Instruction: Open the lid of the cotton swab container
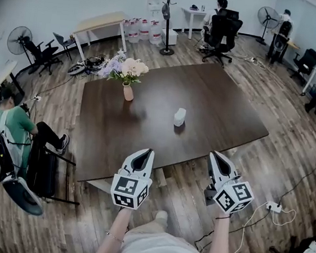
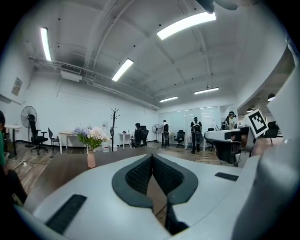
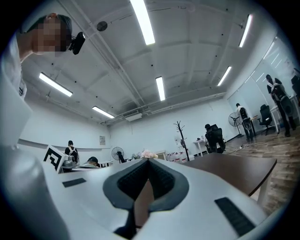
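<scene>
The cotton swab container (image 1: 179, 117), a small white tub with its lid on, stands near the middle of the dark brown table (image 1: 217, 101). Both grippers hover near the table's front edge, well short of the container. My left gripper (image 1: 143, 152) is shut with nothing between its jaws, and its tips (image 2: 151, 156) meet in its own view. My right gripper (image 1: 215, 155) is also shut and empty, its tips (image 3: 149, 160) touching. Neither gripper view shows the container.
A pink vase of flowers (image 1: 129, 74) stands on the table's far left part. A seated person in green (image 1: 16, 127) is at the left beside chairs. A coat stand (image 1: 169, 16), fans, office chairs and a floor power strip (image 1: 274, 207) surround the table.
</scene>
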Demonstrator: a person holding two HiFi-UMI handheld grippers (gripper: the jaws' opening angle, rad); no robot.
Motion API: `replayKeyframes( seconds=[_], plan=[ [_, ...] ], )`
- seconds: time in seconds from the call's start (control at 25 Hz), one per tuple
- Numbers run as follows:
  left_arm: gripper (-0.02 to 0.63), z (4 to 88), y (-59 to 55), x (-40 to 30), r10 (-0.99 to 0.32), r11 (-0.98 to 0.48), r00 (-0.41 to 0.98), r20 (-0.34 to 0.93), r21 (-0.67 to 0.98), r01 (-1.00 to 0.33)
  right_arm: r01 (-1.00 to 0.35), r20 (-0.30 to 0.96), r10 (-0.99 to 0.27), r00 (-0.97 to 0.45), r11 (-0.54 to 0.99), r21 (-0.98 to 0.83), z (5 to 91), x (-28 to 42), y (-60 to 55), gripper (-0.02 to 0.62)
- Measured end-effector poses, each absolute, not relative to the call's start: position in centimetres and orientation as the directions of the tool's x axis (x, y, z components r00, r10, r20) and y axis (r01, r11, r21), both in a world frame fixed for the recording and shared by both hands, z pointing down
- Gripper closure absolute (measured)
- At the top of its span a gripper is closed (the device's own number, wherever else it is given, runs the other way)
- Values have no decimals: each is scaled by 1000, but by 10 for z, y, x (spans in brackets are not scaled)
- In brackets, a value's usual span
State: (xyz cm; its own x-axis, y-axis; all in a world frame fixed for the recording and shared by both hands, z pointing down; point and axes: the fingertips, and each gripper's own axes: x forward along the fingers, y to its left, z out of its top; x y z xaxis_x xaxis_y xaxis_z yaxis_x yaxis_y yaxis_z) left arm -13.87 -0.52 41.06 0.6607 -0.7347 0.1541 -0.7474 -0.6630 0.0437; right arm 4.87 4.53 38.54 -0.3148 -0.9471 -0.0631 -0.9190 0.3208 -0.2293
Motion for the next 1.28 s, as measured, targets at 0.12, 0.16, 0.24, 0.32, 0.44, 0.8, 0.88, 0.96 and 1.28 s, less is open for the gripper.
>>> replayKeyframes(
  seconds=[0.12, 0.16, 0.24, 0.32, 0.44, 0.8, 0.88, 0.96, 1.28],
  plan=[
    [581, 412, -26, -129, -724, -675, 672, 154, 46, -737, -921, -50, -949, -311, 314, -233, 387, 54, 24, 575],
    [581, 412, -32, -126, -721, -679, 677, 151, 45, -733, -921, -49, -950, -308, 311, -233, 387, 56, 18, 574],
    [581, 412, -44, -122, -713, -687, 685, 150, 44, -725, -921, -50, -951, -304, 307, -238, 389, 58, 8, 575],
    [581, 414, -53, -118, -705, -695, 693, 151, 47, -718, -923, -42, -954, -297, 298, -244, 392, 60, 0, 575],
    [581, 418, -65, -112, -699, -699, 697, 157, 53, -713, -924, -21, -959, -284, 280, -259, 401, 65, -10, 575],
    [581, 436, -106, -96, -701, -686, 687, 193, 82, -723, -911, 4, -958, -288, 273, -310, 420, 86, -61, 575],
    [581, 439, -120, -91, -709, -675, 678, 197, 89, -732, -902, 7, -952, -307, 288, -322, 422, 91, -80, 575],
    [581, 440, -133, -83, -716, -665, 668, 202, 94, -741, -889, 5, -941, -338, 317, -330, 421, 93, -100, 575],
    [581, 436, -176, -55, -759, -615, 621, 196, 97, -782, -846, 9, -894, -447, 420, -328, 413, 106, -165, 575]
  ],
)
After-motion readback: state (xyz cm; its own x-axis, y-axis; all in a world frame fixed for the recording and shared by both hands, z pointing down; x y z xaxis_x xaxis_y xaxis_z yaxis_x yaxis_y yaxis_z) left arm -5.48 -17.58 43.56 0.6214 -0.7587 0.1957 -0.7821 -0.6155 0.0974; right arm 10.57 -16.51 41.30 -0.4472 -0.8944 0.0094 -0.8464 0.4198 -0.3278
